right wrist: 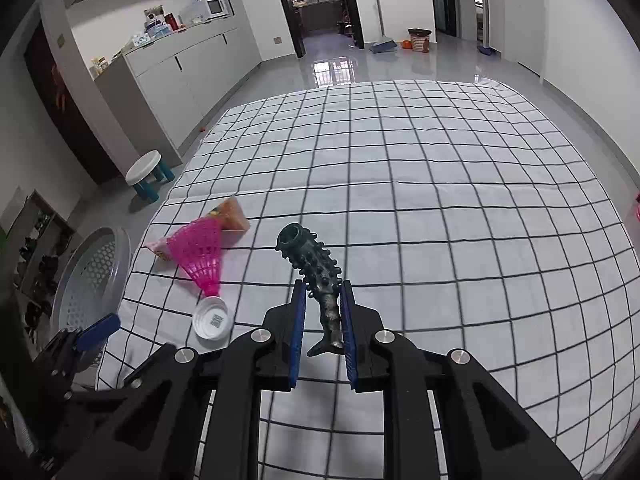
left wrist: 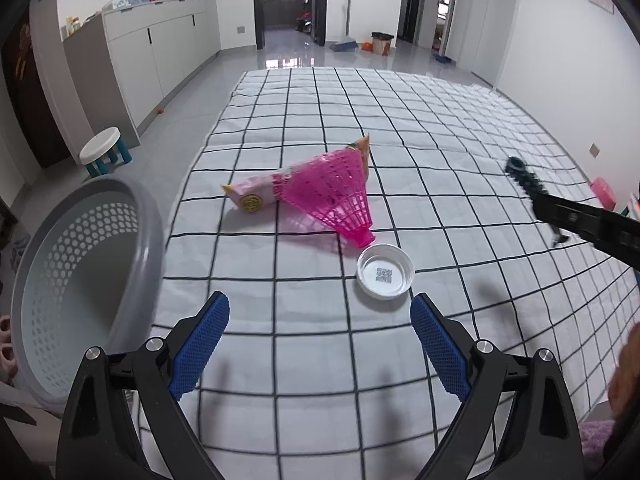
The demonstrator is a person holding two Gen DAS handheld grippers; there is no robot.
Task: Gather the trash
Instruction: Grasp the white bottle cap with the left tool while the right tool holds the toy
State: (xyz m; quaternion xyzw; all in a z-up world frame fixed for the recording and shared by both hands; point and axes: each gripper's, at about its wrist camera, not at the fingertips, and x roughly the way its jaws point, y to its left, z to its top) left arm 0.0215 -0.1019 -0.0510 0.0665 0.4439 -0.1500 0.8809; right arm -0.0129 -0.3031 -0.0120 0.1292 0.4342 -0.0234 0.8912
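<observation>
On the checked bed cover lie a pink plastic shuttlecock (left wrist: 334,196) (right wrist: 199,256), a pink snack wrapper (left wrist: 256,194) (right wrist: 230,216) under it, and a white bottle cap (left wrist: 385,271) (right wrist: 212,317) lying open side up. My left gripper (left wrist: 320,340) is open and empty, just short of the cap. My right gripper (right wrist: 324,316) is shut on a dark knobbly toy (right wrist: 316,276), held above the cover; that toy also shows at the right of the left wrist view (left wrist: 524,178). A grey perforated basket (left wrist: 76,280) (right wrist: 94,268) stands tilted at the bed's left edge.
The bed cover (right wrist: 440,200) stretches far ahead and right. A small white stool (left wrist: 105,151) (right wrist: 148,174) stands on the floor to the left. Grey cabinets (left wrist: 160,52) line the left wall. A dustpan and bin (right wrist: 400,44) are far back.
</observation>
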